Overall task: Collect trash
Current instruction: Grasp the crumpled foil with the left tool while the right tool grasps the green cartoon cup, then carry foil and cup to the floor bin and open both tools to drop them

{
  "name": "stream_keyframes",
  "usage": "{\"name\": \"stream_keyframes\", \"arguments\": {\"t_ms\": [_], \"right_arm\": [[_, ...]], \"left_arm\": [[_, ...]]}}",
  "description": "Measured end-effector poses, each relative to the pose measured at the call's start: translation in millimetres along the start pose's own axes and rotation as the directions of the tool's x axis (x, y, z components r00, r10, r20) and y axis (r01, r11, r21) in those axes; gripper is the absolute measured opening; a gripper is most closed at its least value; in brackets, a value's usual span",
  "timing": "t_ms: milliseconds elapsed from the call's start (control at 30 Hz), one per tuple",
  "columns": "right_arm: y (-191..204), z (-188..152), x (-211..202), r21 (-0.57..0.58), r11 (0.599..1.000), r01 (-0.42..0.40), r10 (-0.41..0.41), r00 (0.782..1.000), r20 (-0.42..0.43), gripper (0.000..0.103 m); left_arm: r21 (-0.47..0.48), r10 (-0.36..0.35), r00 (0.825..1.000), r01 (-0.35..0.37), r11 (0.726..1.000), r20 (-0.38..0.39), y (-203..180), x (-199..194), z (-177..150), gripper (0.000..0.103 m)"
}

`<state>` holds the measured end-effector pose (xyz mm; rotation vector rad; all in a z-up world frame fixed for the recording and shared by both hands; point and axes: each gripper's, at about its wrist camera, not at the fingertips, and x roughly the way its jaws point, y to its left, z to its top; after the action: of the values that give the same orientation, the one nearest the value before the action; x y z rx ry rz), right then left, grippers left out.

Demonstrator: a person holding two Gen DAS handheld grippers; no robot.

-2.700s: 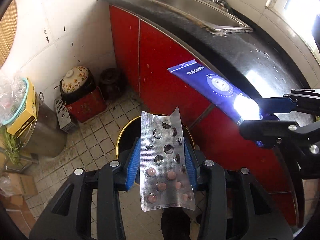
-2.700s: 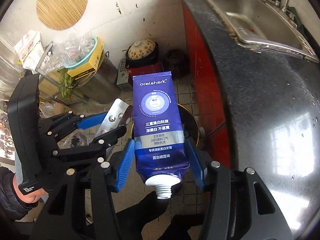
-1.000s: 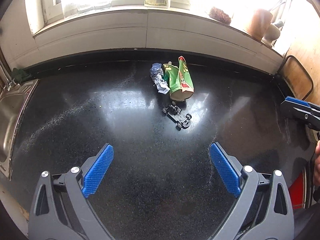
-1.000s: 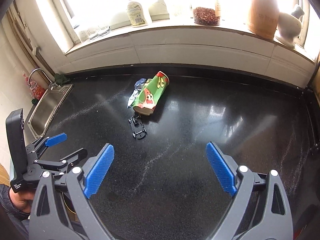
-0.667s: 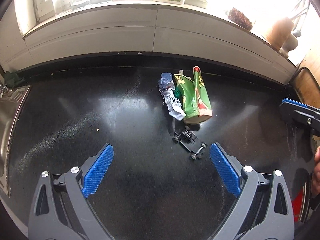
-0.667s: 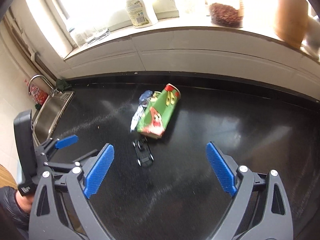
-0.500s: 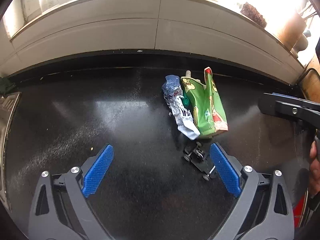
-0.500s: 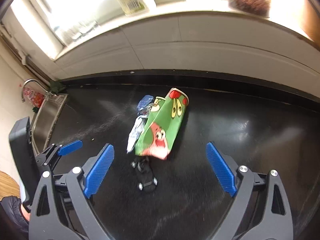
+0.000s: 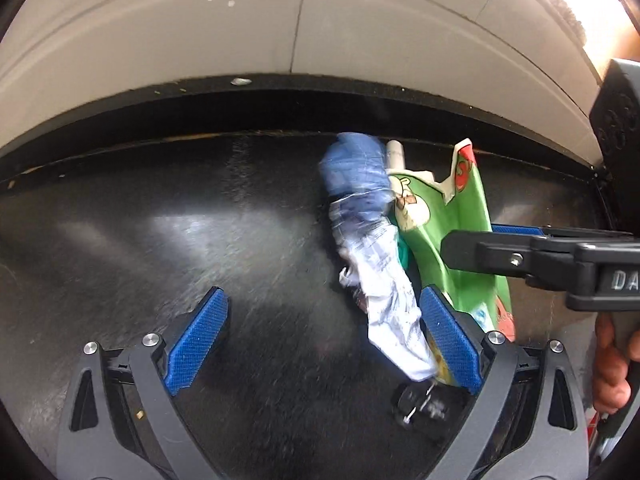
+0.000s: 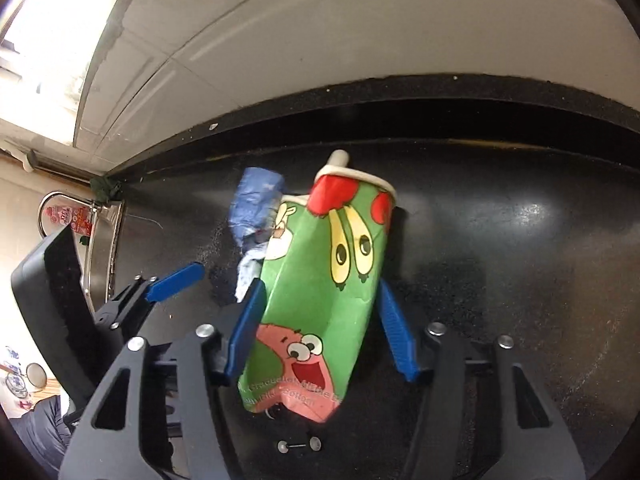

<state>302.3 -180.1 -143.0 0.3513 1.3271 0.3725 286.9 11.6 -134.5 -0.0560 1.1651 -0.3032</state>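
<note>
A flattened green cartoon paper cup [image 10: 324, 280] lies on the black counter [image 9: 160, 240], a white stick poking from its far end. My right gripper [image 10: 320, 288] straddles it with the jaws closing. The left pad lies along one edge of the cup, while the right pad still shows a gap lower down. A crumpled blue-and-white wrapper [image 9: 372, 264] lies against the cup's [image 9: 464, 240] left side. My left gripper [image 9: 324, 304] hangs open over the wrapper, which sits close to its right finger. The right gripper's finger [image 9: 520, 256] reaches in from the right.
A small black toy car [image 9: 424, 404] sits at the near end of the wrapper and cup. A white tiled wall [image 9: 304, 32] rises just behind the counter. A steel sink [image 10: 100, 248] lies far to the left. A hand [image 9: 612, 360] holds the right tool.
Both grippers have dropped down and forward over the cup and wrapper, which now fill the views. The right jaws have narrowed around the cup. The left jaws stay wide.
</note>
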Motion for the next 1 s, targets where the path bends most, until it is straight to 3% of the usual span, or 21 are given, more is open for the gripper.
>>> {"name": "stream_keyframes", "arguments": {"t_ms": [67,133,233,267,333,667,1000], "right_arm": [[1.1,1.2,-2.7,-0.023,1.000,0.010,-0.010,1.000,0.005,0.048],[1.6,2.0,-9.4,-0.051,0.998,0.038,-0.036,0.999,0.027,0.046],[1.9,0.9,-22.4,-0.079,0.995,0.064,-0.059,0.996,0.060,0.045],[0.8,0.2,-24.7,-0.083,0.994,0.072,-0.066,0.996,0.067,0.045],[1.0,-2.4,-32.6,-0.091,0.992,0.089,-0.081,0.993,0.083,0.045],[22.6,-39.7,-90.5,-0.144,0.983,0.118,-0.091,0.980,0.179,0.045],[46.9,-124.7,-139.9,-0.206,0.969,0.139,-0.089,0.968,0.235,0.045]], "left_arm": [[0.002,-0.008,1.000,0.008,1.000,0.012,-0.5,2.1,3.4,0.093],[0.025,-0.011,1.000,0.011,1.000,0.022,-3.4,2.2,4.8,0.084],[0.083,-0.020,0.999,0.018,0.996,0.028,-13.5,2.4,6.0,0.056],[0.100,-0.028,0.999,0.026,0.995,0.021,-17.6,2.7,5.8,0.041],[0.111,-0.025,1.000,0.024,0.994,0.008,-24.0,2.4,3.4,0.034],[0.114,0.059,0.995,-0.068,0.991,0.080,-48.3,-68.7,-32.5,0.031],[0.072,0.116,0.981,-0.128,0.989,0.154,-74.1,-143.4,-93.9,0.031]]}}
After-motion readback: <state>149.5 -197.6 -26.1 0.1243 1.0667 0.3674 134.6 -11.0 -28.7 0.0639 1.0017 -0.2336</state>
